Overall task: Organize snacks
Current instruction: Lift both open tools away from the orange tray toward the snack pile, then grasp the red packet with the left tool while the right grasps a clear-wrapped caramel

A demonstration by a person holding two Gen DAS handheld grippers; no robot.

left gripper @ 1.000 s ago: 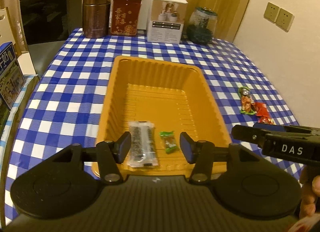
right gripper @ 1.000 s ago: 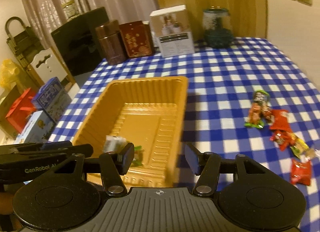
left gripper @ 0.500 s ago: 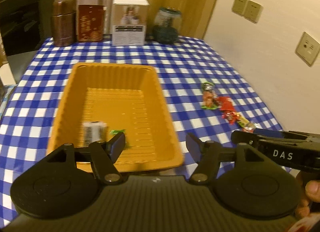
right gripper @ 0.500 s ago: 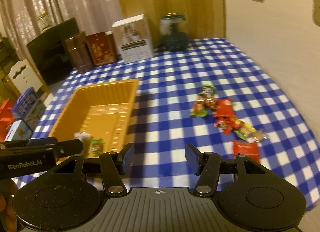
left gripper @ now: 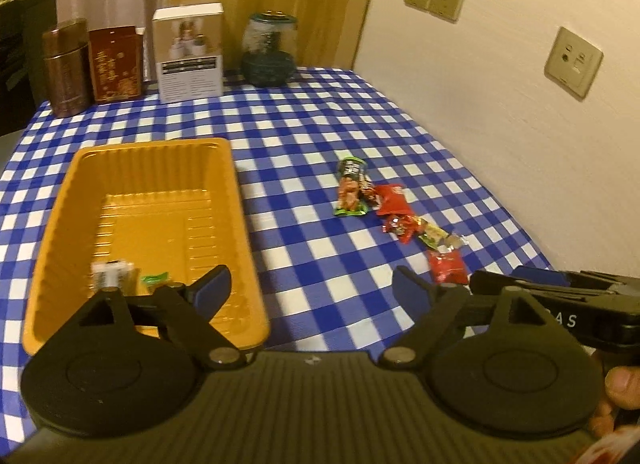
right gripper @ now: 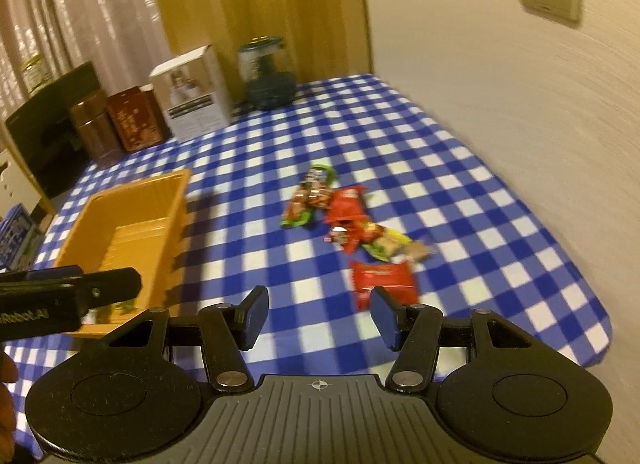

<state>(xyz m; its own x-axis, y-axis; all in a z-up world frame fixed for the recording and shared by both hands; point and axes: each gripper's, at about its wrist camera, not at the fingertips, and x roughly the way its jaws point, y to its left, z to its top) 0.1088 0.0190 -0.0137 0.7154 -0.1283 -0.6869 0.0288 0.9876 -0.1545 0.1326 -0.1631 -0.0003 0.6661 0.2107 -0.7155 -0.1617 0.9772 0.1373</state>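
Note:
An orange tray (left gripper: pixel 236 200) (right gripper: pixel 176 200) sits on the blue checked table, holding a dark snack pack (left gripper: pixel 110 274) and a small green candy (left gripper: pixel 156 278). Loose snacks lie to its right: a green-and-orange pack (left gripper: pixel 352 188) (right gripper: pixel 310 196), red packs (left gripper: pixel 394 204) (right gripper: pixel 346 208), a yellow-green candy (left gripper: pixel 434 234) (right gripper: pixel 384 244) and a nearer red pack (left gripper: pixel 446 266) (right gripper: pixel 382 282). My left gripper (left gripper: pixel 310 290) is open and empty above the table beside the tray's near right corner. My right gripper (right gripper: pixel 318 318) is open and empty, just short of the nearer red pack.
At the table's back edge stand a brown tin (left gripper: pixel 66 68), a red box (left gripper: pixel 116 62), a white box (left gripper: pixel 190 52) and a glass jar (left gripper: pixel 270 50). A wall with sockets (left gripper: pixel 574 62) borders the table's right side. Blue boxes (right gripper: pixel 14 234) lie off the left.
Both grippers have swung right, away from the tray and toward the loose snacks. The tray has shifted left in both views. Both grippers stayed open.

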